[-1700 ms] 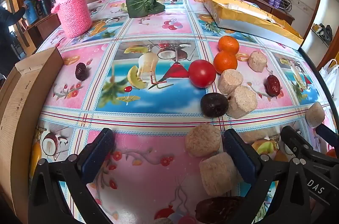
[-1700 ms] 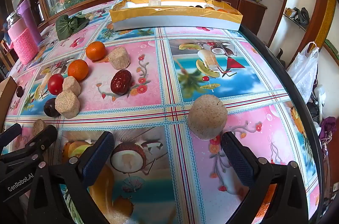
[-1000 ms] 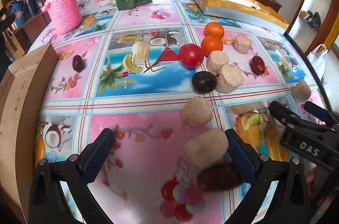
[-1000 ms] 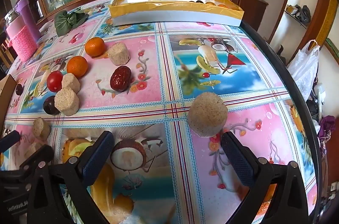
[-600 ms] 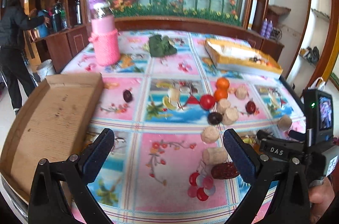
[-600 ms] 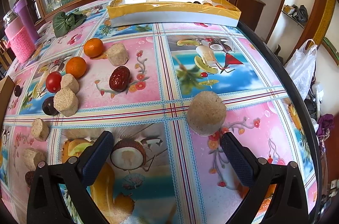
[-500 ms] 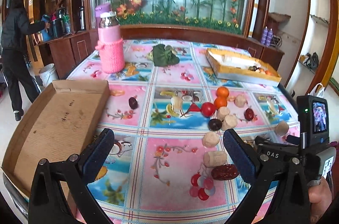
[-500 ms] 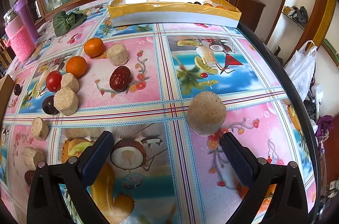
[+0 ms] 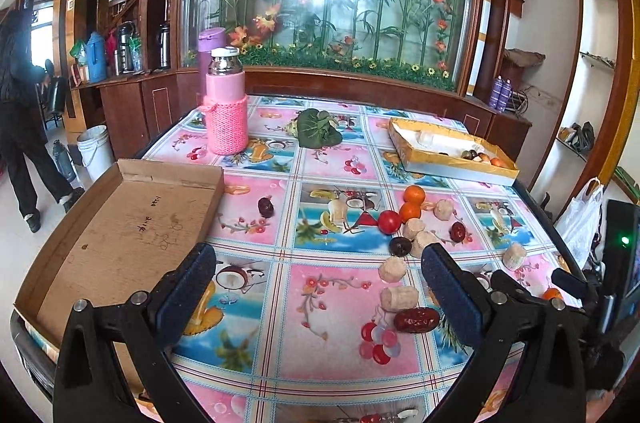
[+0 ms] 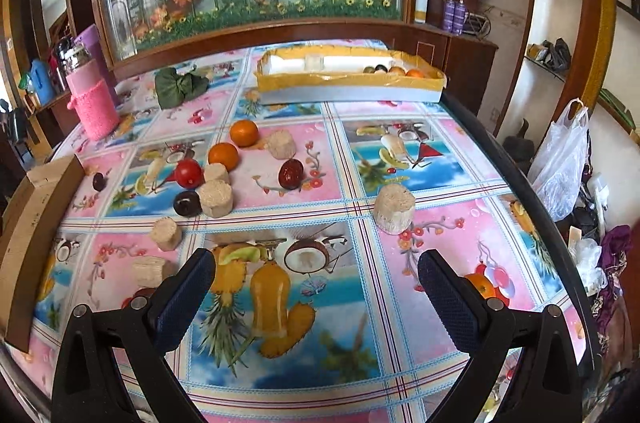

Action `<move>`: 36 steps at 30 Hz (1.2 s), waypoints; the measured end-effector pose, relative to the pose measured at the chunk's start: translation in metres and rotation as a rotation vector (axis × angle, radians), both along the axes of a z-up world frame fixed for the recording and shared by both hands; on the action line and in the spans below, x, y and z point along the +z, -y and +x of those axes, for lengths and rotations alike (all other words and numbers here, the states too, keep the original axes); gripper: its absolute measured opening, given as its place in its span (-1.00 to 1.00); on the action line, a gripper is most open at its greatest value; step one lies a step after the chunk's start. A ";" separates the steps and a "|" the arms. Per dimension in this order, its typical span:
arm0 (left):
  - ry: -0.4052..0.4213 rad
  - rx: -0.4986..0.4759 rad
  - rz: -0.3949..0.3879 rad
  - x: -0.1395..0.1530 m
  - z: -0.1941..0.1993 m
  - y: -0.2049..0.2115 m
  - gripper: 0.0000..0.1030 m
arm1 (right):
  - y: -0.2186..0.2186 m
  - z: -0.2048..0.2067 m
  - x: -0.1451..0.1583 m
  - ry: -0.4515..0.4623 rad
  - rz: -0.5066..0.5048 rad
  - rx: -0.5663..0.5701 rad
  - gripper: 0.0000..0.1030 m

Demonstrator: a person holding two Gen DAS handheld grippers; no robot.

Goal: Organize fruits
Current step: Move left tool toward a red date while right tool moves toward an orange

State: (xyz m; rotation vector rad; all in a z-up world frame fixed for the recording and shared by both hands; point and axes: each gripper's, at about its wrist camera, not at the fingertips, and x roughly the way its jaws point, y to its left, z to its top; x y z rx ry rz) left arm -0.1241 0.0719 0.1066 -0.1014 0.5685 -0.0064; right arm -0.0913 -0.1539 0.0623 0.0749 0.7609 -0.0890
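Fruits lie loose on the patterned tablecloth: two oranges (image 10: 244, 133), a red tomato (image 10: 188, 173), a dark plum (image 10: 187, 203), a red date (image 10: 291, 173) and several tan cylinder pieces (image 10: 394, 208). Another red date (image 9: 416, 319) lies near my left gripper's right finger. A yellow-rimmed box (image 10: 350, 74) at the far side holds a few fruits. An empty cardboard tray (image 9: 120, 223) sits at the left edge. My left gripper (image 9: 320, 287) is open and raised above the table. My right gripper (image 10: 316, 287) is open too, holding nothing.
A pink knit-covered bottle (image 9: 225, 107) and a green cloth bundle (image 9: 318, 133) stand toward the back. A lone dark fruit (image 9: 265, 207) lies beside the cardboard tray. A white plastic bag (image 10: 560, 159) hangs off the right side. A person (image 9: 20, 127) stands far left.
Both grippers have lifted and pulled back from the table, so much more of it shows. The left one left the tan pieces and date it hovered over. Both stay open.
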 end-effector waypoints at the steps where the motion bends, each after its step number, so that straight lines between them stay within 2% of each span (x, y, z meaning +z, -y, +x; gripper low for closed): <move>1: 0.008 0.003 -0.002 0.002 -0.002 -0.001 0.99 | -0.001 -0.006 0.003 0.021 0.002 -0.001 0.99; 8: 0.093 0.035 0.012 0.015 -0.025 -0.005 0.99 | -0.012 -0.037 0.020 0.135 -0.013 -0.006 0.99; 17: 0.144 0.086 -0.014 0.023 -0.038 -0.017 1.00 | -0.024 -0.048 0.023 0.161 -0.034 0.022 0.99; 22: 0.133 0.093 -0.026 0.020 -0.035 -0.019 1.00 | -0.030 -0.049 0.022 0.160 -0.036 0.045 0.99; 30: 0.065 0.095 -0.018 0.005 -0.019 -0.021 1.00 | -0.033 -0.044 0.013 0.131 -0.023 0.065 0.99; 32: 0.043 0.111 -0.008 0.001 -0.011 -0.028 1.00 | -0.032 -0.041 0.011 0.121 -0.022 0.072 0.99; 36: 0.002 0.149 -0.037 -0.007 0.003 -0.056 1.00 | -0.021 -0.034 0.007 0.096 0.007 0.063 0.99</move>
